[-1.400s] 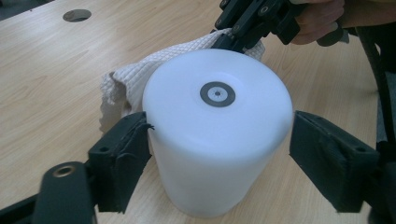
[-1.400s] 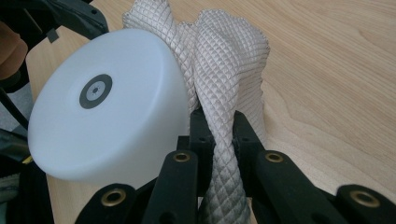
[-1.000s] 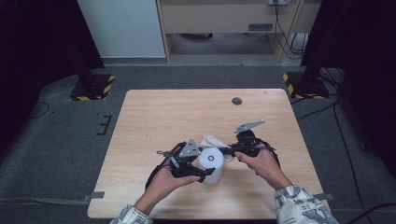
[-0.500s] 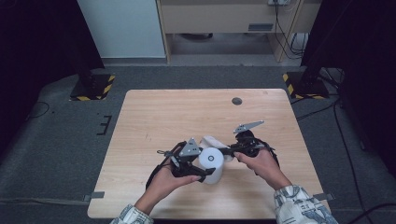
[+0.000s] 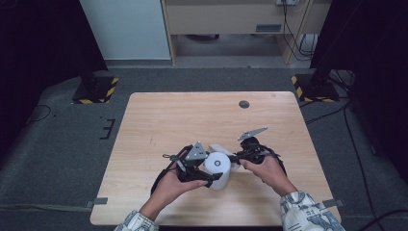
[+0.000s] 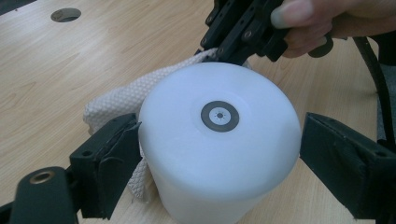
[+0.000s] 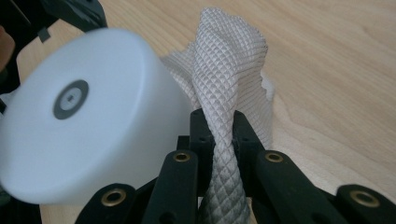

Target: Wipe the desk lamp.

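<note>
We found the white cylinder (image 5: 219,167) near the table's (image 5: 159,120) front edge. The left gripper (image 6: 219,154) held its 2 jaws around the cylinder, one touching. The right gripper (image 7: 219,128) clamped the white cloth (image 7: 231,65) just beside the cylinder.

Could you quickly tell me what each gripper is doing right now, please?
Left gripper: jaws wide around the white cylinder; a firm grip cannot be told.
Right gripper: shut on the white waffle-weave cloth.
</note>
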`<move>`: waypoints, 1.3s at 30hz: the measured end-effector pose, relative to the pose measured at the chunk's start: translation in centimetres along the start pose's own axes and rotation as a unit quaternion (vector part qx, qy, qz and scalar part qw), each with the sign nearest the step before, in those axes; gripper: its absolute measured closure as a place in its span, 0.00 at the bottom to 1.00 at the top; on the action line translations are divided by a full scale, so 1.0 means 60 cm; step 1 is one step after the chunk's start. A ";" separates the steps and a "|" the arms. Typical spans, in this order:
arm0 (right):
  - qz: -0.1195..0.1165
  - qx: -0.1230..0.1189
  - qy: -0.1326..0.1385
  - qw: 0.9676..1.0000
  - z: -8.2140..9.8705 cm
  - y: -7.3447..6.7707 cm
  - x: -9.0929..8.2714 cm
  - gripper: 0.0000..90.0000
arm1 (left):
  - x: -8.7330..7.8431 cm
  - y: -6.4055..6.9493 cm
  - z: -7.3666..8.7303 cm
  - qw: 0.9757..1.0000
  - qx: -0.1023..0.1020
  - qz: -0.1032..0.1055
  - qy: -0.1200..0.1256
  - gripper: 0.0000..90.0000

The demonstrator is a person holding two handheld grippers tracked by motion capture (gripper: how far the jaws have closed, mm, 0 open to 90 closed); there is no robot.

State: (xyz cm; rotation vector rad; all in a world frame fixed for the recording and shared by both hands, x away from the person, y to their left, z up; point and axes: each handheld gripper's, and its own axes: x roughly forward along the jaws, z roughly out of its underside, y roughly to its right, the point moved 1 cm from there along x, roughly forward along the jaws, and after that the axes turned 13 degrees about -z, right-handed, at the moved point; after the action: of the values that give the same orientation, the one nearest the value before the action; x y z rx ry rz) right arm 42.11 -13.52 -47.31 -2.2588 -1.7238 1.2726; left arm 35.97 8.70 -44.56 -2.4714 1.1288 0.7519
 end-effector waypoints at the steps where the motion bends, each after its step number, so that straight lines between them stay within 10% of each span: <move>1: 0.000 -0.001 0.006 1.000 -0.001 -0.001 -0.005 0.92 | 0.000 0.000 0.000 1.000 0.000 0.000 0.000 0.14; 18: -0.006 -0.031 0.070 0.997 -0.030 -0.044 -0.092 0.92 | -0.002 0.001 0.001 1.000 0.003 -0.004 0.000 0.14; 27: -0.061 -0.032 0.105 0.992 -0.053 -0.077 -0.108 0.92 | 0.000 0.001 0.002 1.000 0.000 -0.004 0.002 0.14; 39: -0.011 -0.019 0.036 0.999 -0.034 -0.050 -0.050 0.92 | 0.000 0.002 0.003 1.000 0.000 -0.005 0.004 0.14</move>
State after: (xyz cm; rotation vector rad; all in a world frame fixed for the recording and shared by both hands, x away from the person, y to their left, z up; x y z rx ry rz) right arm 40.81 -13.93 -42.81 -2.2697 -1.7576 1.1480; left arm 35.83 8.73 -44.69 -2.4793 1.1182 0.7399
